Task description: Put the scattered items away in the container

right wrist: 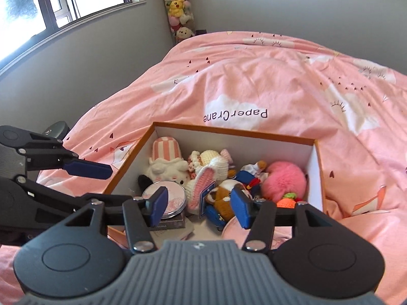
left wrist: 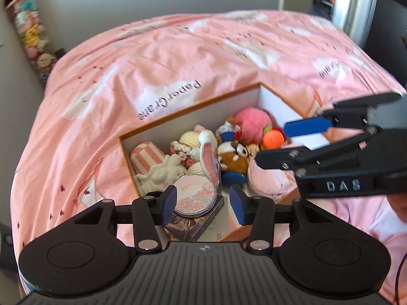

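Observation:
An orange-rimmed white box point(left wrist: 193, 109) point(right wrist: 229, 129) sits on the pink bed. It holds several toys: a striped pink cup toy point(left wrist: 147, 156) point(right wrist: 166, 148), a white bunny plush point(left wrist: 165, 171) point(right wrist: 168, 170), a crochet rabbit point(left wrist: 203, 147) point(right wrist: 211, 167), a brown fox plush point(left wrist: 234, 157) point(right wrist: 223, 198), a pink pompom point(left wrist: 251, 124) point(right wrist: 285, 180), an orange ball point(left wrist: 273, 138) point(right wrist: 287, 202) and a round pink tin point(left wrist: 194, 195) point(right wrist: 175, 195) on a dark book. My left gripper point(left wrist: 202, 204) point(right wrist: 84, 175) is open and empty over the box's near edge. My right gripper point(right wrist: 199, 208) point(left wrist: 285, 139) is open and empty above the box.
The pink duvet point(left wrist: 178, 58) point(right wrist: 267, 76) with cloud prints covers the bed around the box. A tall clear column of plush toys point(left wrist: 30, 33) point(right wrist: 178, 7) stands against the grey wall. A window point(right wrist: 63, 0) is at the left.

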`<control>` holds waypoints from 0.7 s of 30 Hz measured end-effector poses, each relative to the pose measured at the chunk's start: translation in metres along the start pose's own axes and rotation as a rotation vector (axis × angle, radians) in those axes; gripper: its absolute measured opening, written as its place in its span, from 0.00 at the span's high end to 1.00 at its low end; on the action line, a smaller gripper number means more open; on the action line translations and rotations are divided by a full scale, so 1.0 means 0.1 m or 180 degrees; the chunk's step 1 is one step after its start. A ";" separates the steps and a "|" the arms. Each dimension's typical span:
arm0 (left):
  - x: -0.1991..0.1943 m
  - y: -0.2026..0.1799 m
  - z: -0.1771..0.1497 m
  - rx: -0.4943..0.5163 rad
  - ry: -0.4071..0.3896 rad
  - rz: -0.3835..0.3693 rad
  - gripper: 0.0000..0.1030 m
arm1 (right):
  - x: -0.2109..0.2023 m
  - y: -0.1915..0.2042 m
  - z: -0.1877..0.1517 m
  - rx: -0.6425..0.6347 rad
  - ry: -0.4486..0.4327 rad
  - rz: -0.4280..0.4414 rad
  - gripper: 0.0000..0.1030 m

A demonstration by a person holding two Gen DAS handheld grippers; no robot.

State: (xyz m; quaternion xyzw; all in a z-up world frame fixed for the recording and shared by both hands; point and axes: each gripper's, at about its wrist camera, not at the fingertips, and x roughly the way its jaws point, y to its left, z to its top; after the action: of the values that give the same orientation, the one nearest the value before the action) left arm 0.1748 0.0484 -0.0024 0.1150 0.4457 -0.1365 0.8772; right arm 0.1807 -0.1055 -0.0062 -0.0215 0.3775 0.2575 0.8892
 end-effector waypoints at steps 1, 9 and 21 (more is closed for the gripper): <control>-0.04 -0.02 -0.01 -0.0043 -0.0018 0.0067 0.43 | -0.04 0.01 -0.01 -0.0018 -0.0032 -0.0028 0.43; -0.34 -0.17 -0.13 -0.0304 -0.0273 0.0470 0.31 | -0.38 0.11 -0.13 -0.0122 -0.0306 -0.0261 0.32; -0.69 -0.33 -0.33 -0.0738 -0.0666 0.0750 0.19 | -0.74 0.19 -0.34 0.0066 -0.0554 -0.0469 0.25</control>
State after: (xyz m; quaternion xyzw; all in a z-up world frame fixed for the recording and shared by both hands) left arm 0.0997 0.0372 0.0323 0.0497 0.3483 0.0081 0.9360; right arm 0.1061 -0.1297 0.0227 -0.0176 0.2988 0.1885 0.9353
